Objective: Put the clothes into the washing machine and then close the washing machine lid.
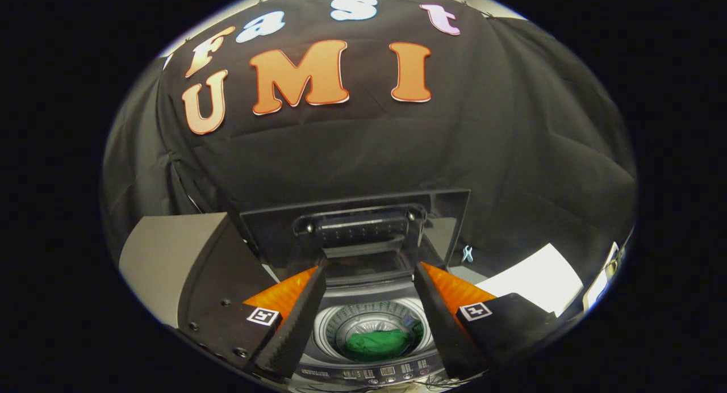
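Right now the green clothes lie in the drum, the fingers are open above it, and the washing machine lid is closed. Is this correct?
Not quite: the lid stands raised behind the drum. The gripper view shows the green clothes inside and the gripper with fingers open above.

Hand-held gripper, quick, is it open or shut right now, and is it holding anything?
Hand-held gripper: open and empty, fingers spread above the washing machine drum, where the green clothes lie.
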{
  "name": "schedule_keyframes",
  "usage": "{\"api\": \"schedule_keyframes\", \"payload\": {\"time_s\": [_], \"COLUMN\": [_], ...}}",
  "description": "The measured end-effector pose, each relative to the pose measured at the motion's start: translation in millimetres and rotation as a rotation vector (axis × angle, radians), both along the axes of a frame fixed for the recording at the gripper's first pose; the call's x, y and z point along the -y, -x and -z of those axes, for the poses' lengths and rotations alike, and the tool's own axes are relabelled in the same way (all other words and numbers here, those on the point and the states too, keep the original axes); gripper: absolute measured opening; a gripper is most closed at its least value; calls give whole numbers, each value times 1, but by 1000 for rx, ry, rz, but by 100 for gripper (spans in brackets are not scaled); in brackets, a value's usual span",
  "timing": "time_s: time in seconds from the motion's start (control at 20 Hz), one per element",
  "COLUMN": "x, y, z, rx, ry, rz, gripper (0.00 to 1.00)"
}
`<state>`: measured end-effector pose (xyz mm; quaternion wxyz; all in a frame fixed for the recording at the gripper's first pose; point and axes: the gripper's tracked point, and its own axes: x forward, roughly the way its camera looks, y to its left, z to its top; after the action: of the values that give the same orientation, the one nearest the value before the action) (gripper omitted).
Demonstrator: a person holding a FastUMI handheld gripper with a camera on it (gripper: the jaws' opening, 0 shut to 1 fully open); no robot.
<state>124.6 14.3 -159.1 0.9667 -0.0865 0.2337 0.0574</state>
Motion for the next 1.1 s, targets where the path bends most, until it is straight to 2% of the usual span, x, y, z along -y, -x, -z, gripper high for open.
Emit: {"api": "schedule_keyframes", "payload": {"time_s": [0.45, 0.95, 1.1], "x": [-19, -33, -30], "y": [-58, -128, -143], "z": [-36, -14, -1], "rx": [71, 63, 45], "ry": [20, 16, 24], "rz": [-37, -71, -55], "gripper": [99, 97, 97]}}
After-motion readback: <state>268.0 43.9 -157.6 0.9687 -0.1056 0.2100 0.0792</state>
